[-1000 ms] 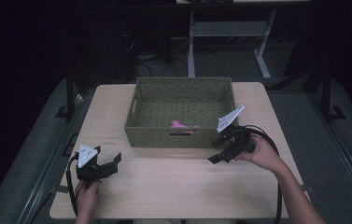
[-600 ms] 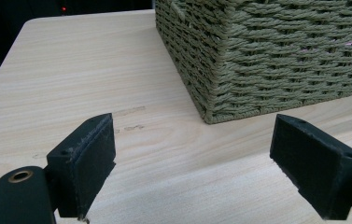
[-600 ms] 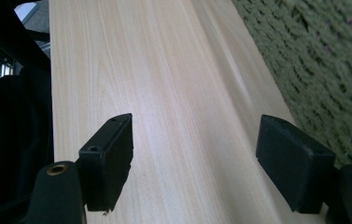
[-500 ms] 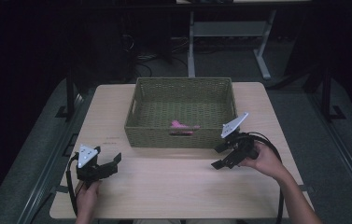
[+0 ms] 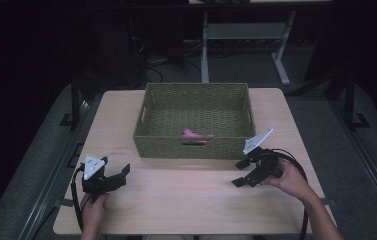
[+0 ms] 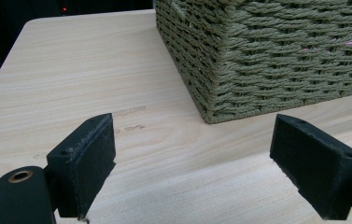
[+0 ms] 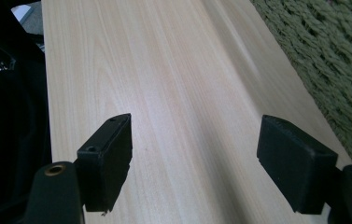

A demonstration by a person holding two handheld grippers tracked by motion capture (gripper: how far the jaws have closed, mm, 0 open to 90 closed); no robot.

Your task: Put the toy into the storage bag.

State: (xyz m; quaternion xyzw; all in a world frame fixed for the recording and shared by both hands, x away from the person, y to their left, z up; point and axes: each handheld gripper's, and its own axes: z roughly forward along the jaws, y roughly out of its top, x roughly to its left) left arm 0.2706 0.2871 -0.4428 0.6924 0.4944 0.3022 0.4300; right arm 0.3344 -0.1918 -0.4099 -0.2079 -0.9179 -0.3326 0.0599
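A green woven basket (image 5: 196,95) stands at the back middle of the wooden table (image 5: 186,200), and a small pink object (image 5: 194,134) lies inside it near the front wall. My left gripper (image 5: 121,174) rests open at the table's front left, jaws wide apart and empty, aimed at the basket's corner (image 6: 267,65). My right gripper (image 5: 240,172) hovers open just in front of the basket's right front corner. Its jaws are spread wide over bare wood, with the basket wall (image 7: 332,60) along the right of its view.
The table sits on a grey floor mat, with dark surroundings and a metal desk frame (image 5: 241,35) behind. Bare wood (image 5: 176,195) stretches between the two grippers. The table's left edge (image 7: 45,93) shows in the right gripper view.
My right gripper has drawn back from the basket's front right rim toward the person and lower over the table. The left gripper has stayed put.
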